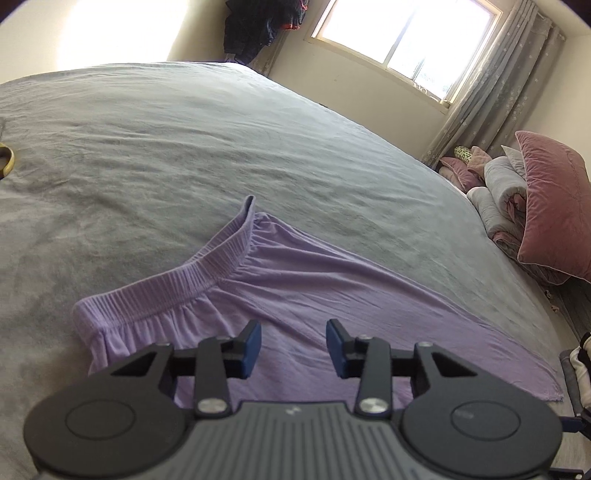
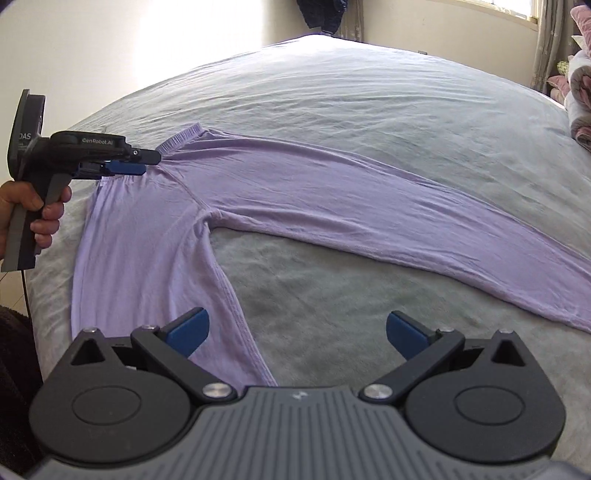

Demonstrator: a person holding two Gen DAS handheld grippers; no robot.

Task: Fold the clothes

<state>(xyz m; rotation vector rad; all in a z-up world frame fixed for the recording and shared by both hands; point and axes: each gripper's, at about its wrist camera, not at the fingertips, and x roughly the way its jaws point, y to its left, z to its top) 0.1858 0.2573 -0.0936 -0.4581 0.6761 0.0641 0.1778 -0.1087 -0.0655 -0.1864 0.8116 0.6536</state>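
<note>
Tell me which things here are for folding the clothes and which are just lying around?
For the job:
- purple trousers, spread on the grey bed sheet
- left tool, open over the waistband
- right tool, open, holding nothing

Just lying about:
- pink pillow
- folded bedding
- dark clothes hanging
- curtain

Grey bed (image 2: 369,110) lies bare beyond the lilac trousers (image 2: 295,192); pillow pile (image 1: 535,218) crowds its edge.
</note>
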